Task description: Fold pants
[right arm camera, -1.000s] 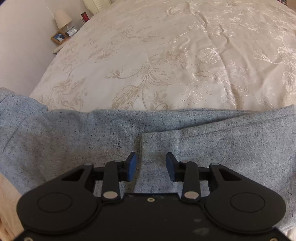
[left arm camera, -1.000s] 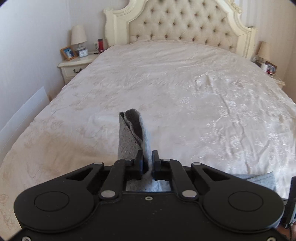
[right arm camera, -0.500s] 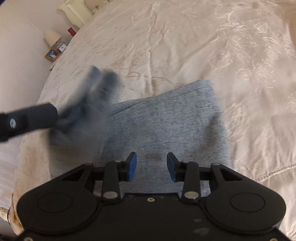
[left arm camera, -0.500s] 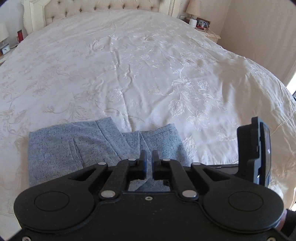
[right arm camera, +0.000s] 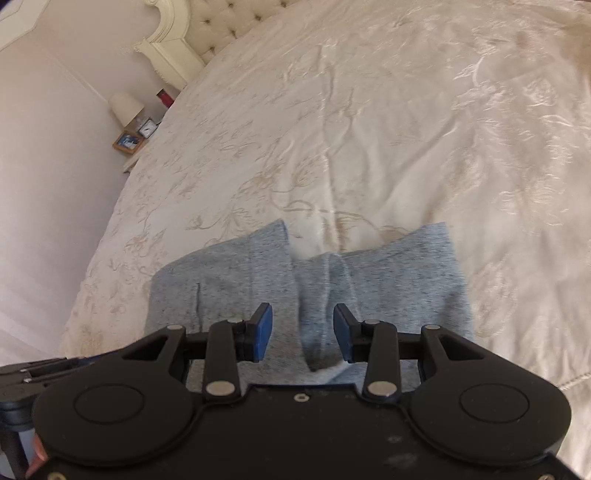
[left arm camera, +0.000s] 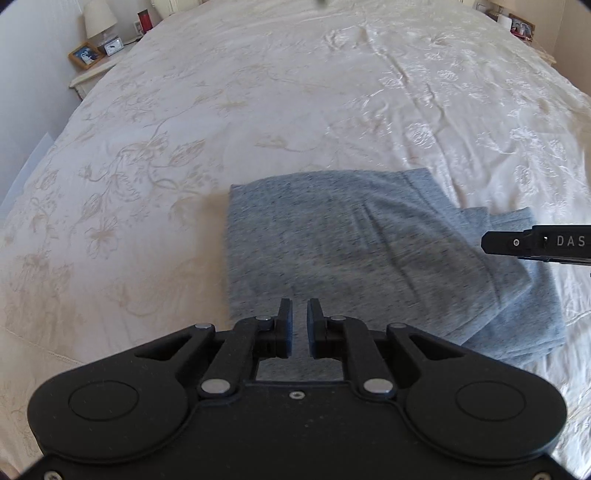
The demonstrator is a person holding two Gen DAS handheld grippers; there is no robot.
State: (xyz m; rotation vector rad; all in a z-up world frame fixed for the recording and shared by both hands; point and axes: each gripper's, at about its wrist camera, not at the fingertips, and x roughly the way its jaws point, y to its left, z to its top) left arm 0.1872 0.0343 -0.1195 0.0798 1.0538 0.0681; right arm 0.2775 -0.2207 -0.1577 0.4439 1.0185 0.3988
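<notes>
Seen from the left wrist only: folded grey pants (left arm camera: 354, 251) as a broad flat rectangle with stacked layers stepping out at the right edge, a 2nd bedside table with photos far off at the upper right, and a black bar from the right claw (left arm camera: 535, 245) reaching in over the right end of the pants. Printed on that bar in pale letters: "DAS", cut off by the frame edge. No other writing readable in either view.

Seen from the right wrist only: the tufted headboard (right arm camera: 221, 26) in its cream frame, and the pants (right arm camera: 388, 273) from their other end, showing 2 flaps with a notch of cream bedspread (right arm camera: 369, 129) between them and a ridge running down the middle. Part of the left tool dark at the lower left edge there.

In both views: lamp (left arm camera: 99, 16), clock, framed photo (left arm camera: 85, 55) and a red item on the bedside table, far ahead and left.

Left claw (left arm camera: 300, 325): fingers just opened to a narrow slit, nothing between them, cloth lying just ahead and mostly to the right, near edge passing under the tips.

Right claw (right arm camera: 303, 334): fingers wide apart and just widened a little, gripping nothing, hanging over the pants with the middle ridge running straight between the blue pads (right arm camera: 263, 332); contact with the cloth impossible to tell.
</notes>
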